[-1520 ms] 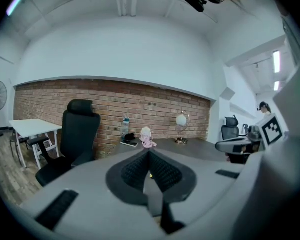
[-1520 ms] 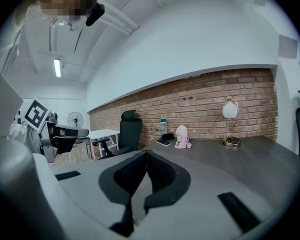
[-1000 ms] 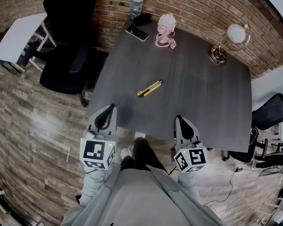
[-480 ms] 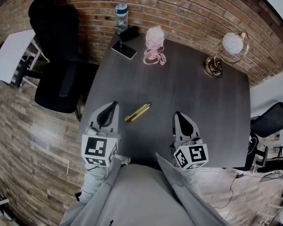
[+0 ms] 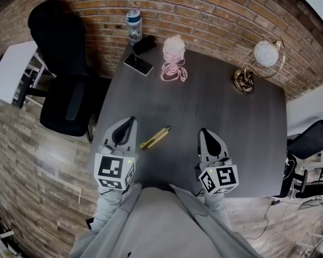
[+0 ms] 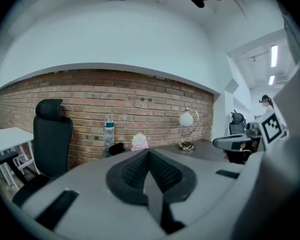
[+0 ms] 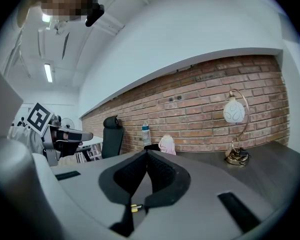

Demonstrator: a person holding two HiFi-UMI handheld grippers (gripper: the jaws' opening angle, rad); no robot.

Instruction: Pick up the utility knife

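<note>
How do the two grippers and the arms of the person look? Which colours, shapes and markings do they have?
The left gripper and the right gripper both have light grey bodies that narrow to a point, with black textured pads on the inside. At its rear end each carries a white cube printed with black square markers. The person's sleeves are grey.

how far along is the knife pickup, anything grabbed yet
Barely begun. Done: both grippers are over the near edge of the table, with the utility knife lying flat on it between them, nearer the left gripper. In hand: nothing; the left gripper and the right gripper are both shut and empty. Left: open one gripper's jaws, close them on the knife, lift.
</note>
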